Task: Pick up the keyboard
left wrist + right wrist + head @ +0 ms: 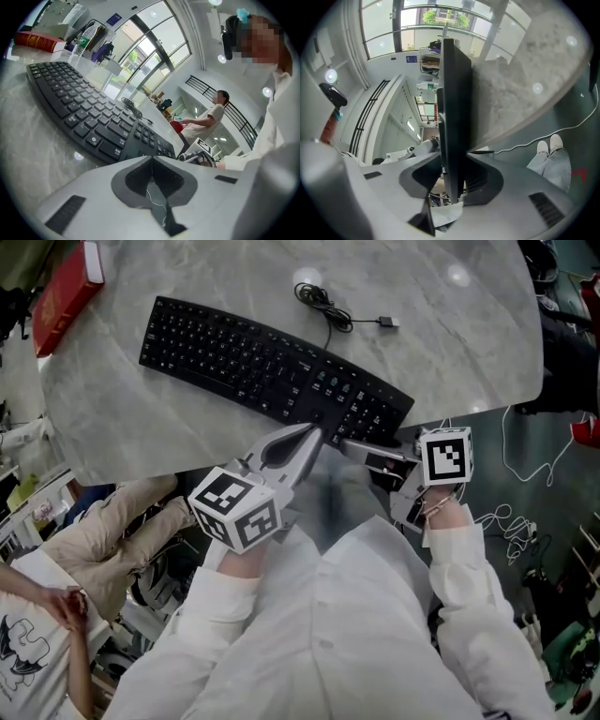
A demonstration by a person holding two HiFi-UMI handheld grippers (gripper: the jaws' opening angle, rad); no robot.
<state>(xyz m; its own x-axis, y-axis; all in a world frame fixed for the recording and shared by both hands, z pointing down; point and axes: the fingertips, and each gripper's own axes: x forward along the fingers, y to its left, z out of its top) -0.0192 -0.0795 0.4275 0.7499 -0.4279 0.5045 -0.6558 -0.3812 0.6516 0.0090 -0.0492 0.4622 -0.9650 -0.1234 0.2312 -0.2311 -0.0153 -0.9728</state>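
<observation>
My right claw (pixel 349 442) is clamped on the near edge of the black keyboard (pixel 272 371), which stands edge-on between its jaws with both pads against it. My left claw (pixel 315 432) is pressed together on nothing. The keyboard lies just ahead of its tip, stretching leftward across the marble surface (pixel 141 418).

My left tool (pixel 311 433) sits closed and empty; my right tool (pixel 351 443) grips the keyboard (pixel 244 362) edge, both forearms forward.
</observation>
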